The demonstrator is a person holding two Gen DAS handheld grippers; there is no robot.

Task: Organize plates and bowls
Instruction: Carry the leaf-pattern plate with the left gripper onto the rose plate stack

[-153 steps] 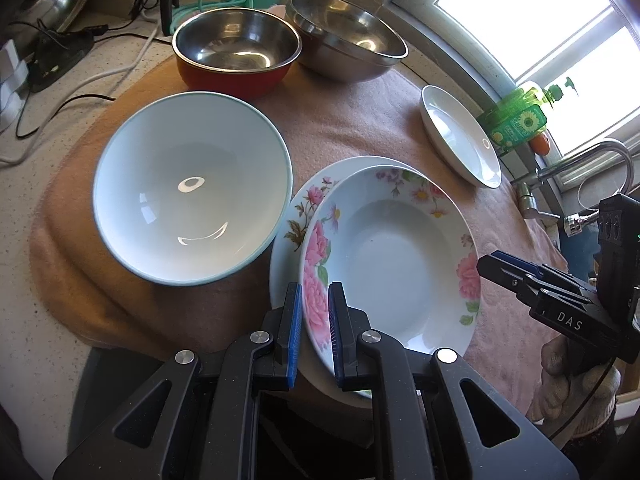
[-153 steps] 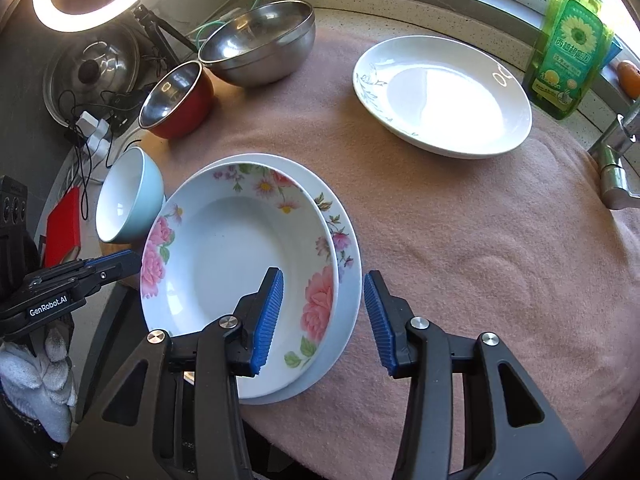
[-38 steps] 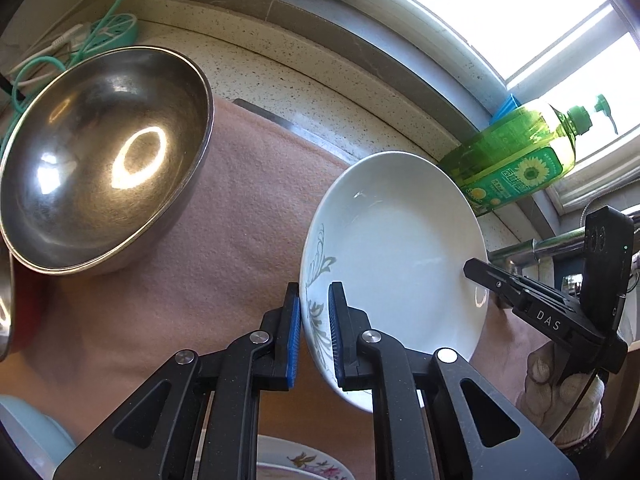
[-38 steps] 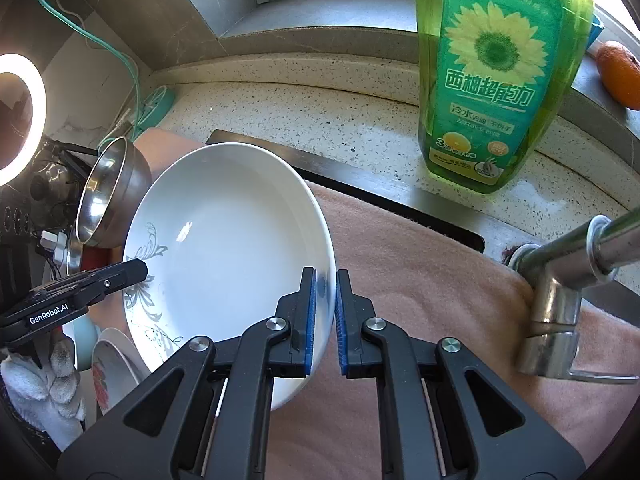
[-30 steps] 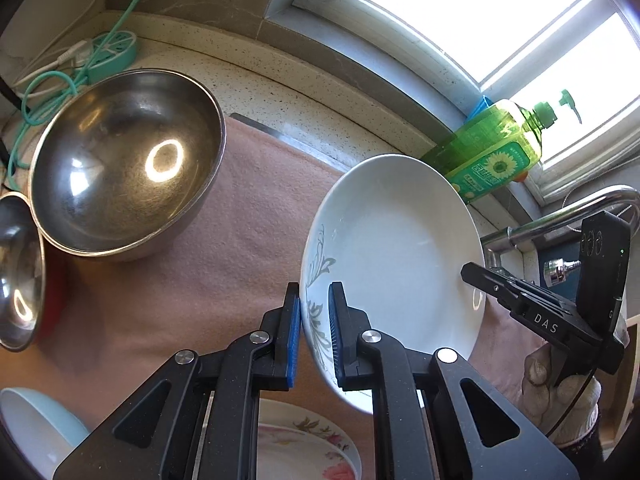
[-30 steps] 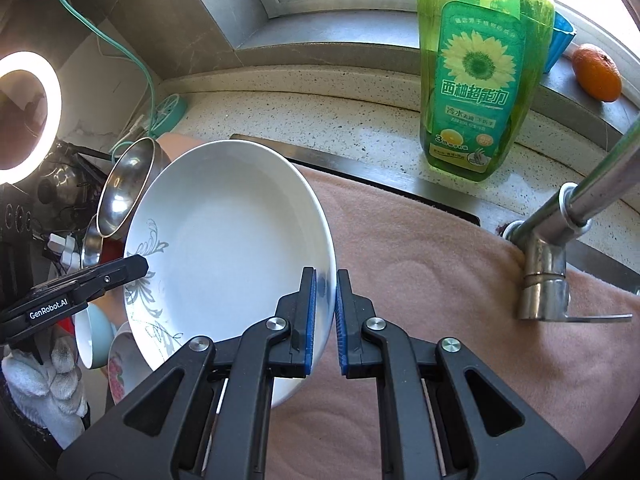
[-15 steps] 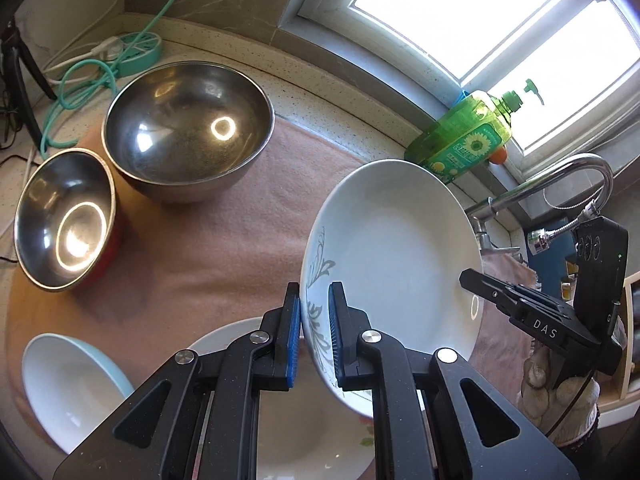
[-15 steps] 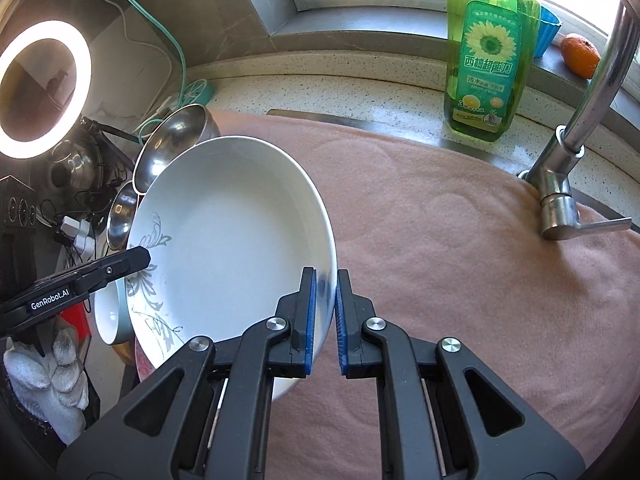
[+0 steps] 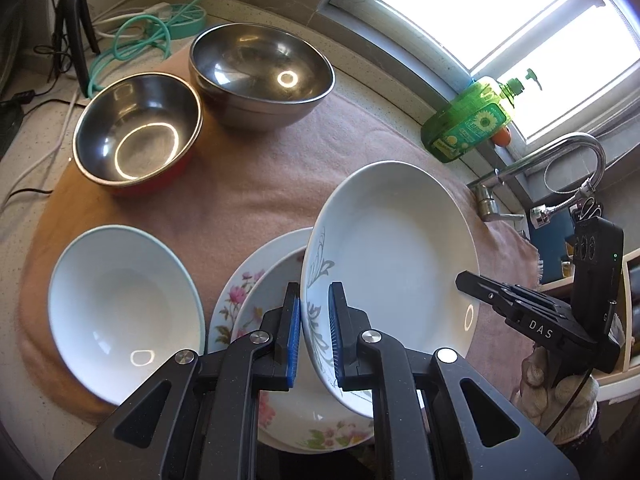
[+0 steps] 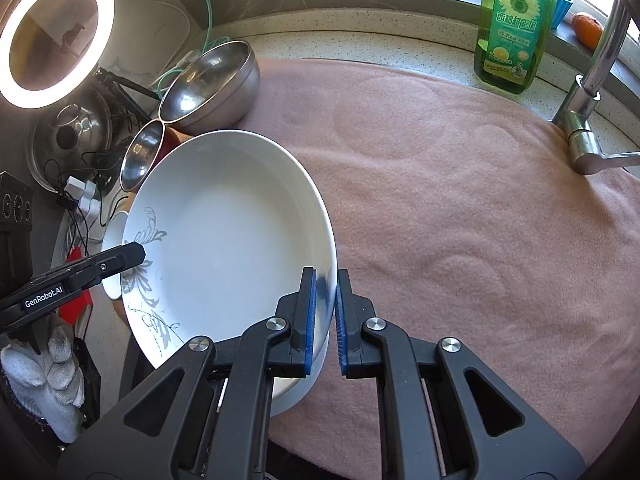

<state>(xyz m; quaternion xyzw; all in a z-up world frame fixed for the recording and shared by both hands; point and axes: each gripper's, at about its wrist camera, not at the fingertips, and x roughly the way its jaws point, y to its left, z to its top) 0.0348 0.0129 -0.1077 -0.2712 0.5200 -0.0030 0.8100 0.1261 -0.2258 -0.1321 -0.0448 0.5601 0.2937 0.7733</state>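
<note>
Grippers, L (image 9: 314, 334) & R (image 10: 324, 316), both clamp 1 white plate (image 9: 394, 264) over 2 floral plates (image 9: 256, 296); 3 bowls nearby.

A home kitchen. Ahead of the gripper a speckled stone counter (image 10: 360, 46) runs under a window (image 9: 500, 12), with a green bottle of dish soap (image 10: 510, 28) on the sill and a steel tap (image 10: 592, 92) to its right. A pink towel (image 10: 460, 200) covers the worktop, carrying steel bowls (image 9: 260, 76), a white bowl (image 9: 120, 304) and flowered plates (image 9: 248, 304). A ring light (image 10: 56, 36) glows far left.
</note>
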